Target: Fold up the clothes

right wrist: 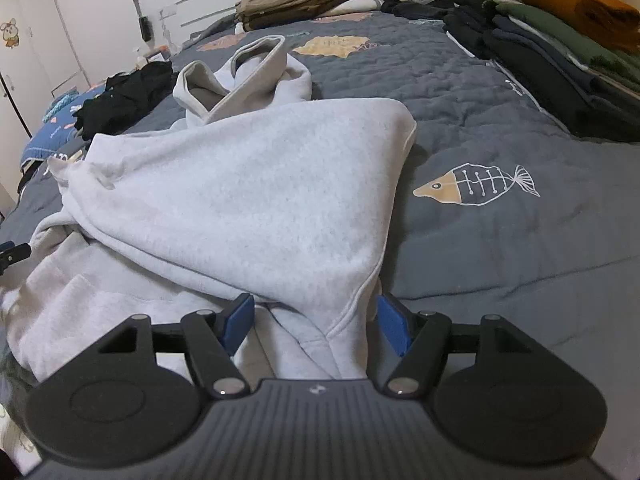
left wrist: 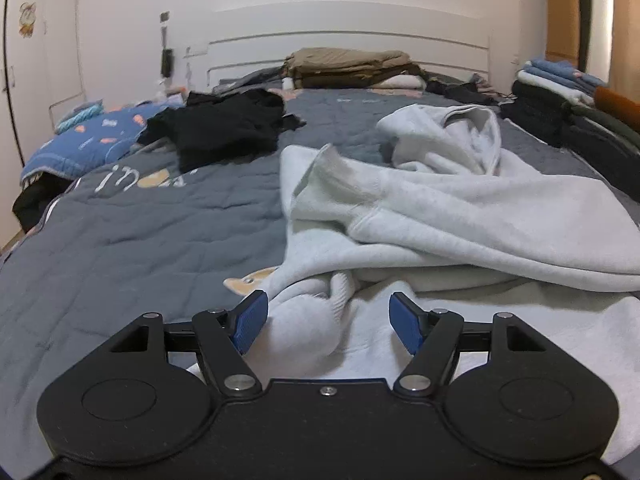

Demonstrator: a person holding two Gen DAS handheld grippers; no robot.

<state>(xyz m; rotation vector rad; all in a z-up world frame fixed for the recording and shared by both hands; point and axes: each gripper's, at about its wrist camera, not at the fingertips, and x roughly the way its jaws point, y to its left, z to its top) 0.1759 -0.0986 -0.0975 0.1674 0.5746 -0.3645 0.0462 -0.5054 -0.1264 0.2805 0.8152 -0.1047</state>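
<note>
Grey quilt point(right wrist: 500, 128) — rumpled pale hoodie point(right wrist: 248, 196)

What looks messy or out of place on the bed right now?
The light grey hoodie lies bunched and half-folded at an angle, its hood twisted open. A black garment sits crumpled on the grey quilt, unlike the neat folded stacks along the side. Nothing looks spilled or damaged.

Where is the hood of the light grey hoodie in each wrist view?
Left wrist view: the hood lies right of centre, upper middle, beyond the hoodie's folded body.
Right wrist view: the hood sits left of centre near the top, opening facing the camera.
Shared landmark: the khaki folded pile by the headboard, behind the hood in both views.
</note>
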